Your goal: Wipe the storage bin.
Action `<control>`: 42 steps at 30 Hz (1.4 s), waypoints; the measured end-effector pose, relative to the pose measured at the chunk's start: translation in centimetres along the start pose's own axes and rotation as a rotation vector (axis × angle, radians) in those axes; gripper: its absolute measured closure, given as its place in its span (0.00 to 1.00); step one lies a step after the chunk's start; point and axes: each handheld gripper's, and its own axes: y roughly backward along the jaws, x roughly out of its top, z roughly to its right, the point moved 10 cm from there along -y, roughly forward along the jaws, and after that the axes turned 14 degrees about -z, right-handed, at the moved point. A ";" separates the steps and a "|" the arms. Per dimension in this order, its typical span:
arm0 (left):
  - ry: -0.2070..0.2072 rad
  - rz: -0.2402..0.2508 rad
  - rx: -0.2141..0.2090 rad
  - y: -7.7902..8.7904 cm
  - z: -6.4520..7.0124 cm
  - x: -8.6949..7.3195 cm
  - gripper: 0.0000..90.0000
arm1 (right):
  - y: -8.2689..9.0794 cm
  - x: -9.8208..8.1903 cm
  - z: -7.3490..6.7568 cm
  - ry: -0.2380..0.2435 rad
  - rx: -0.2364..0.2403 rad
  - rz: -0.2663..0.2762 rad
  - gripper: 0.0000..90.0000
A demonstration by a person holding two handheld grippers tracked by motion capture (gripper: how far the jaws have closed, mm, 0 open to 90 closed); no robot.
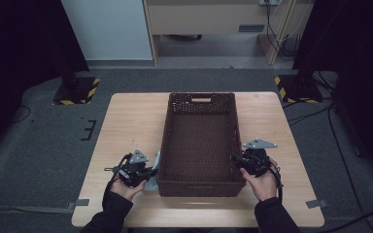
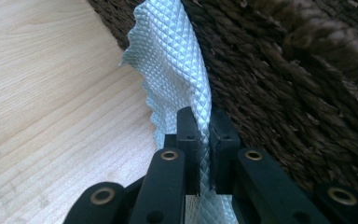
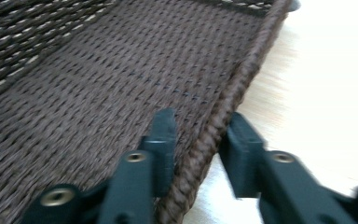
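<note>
Gripping a silvery sheet and straddling a basket rim at a wooden table.

The left gripper (image 2: 204, 135) has its black jaws pinched tight on the sheet (image 2: 177, 56), a thin, pale silver-blue piece with a quilted diamond texture and a wavy, scalloped edge; it stands on edge, curling up against the outer left wall of the basket (image 1: 199, 145) and touching the weave. The right gripper (image 3: 198, 144) has its jaws set on either side of the basket's right rim, one inside, one outside; whether the pads press it I cannot tell, as the picture is blurred. The basket is dark brown, woven, long and rectangular, with a braided rim and a handle slot in its far end, and stands mid-table (image 1: 126, 121), between the two hands.
</note>
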 end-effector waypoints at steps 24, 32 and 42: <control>-0.003 0.020 0.001 1.1 0.3 -0.6 0.94 | 1.2 1.1 0.2 -0.005 -0.005 0.098 0.45; -0.013 0.114 -0.002 4.8 1.1 0.4 0.94 | 2.6 0.7 1.4 -0.015 -0.003 0.137 0.36; -0.005 0.006 -0.011 1.5 2.0 -2.1 0.94 | 2.8 -0.3 1.3 0.013 0.012 0.150 0.31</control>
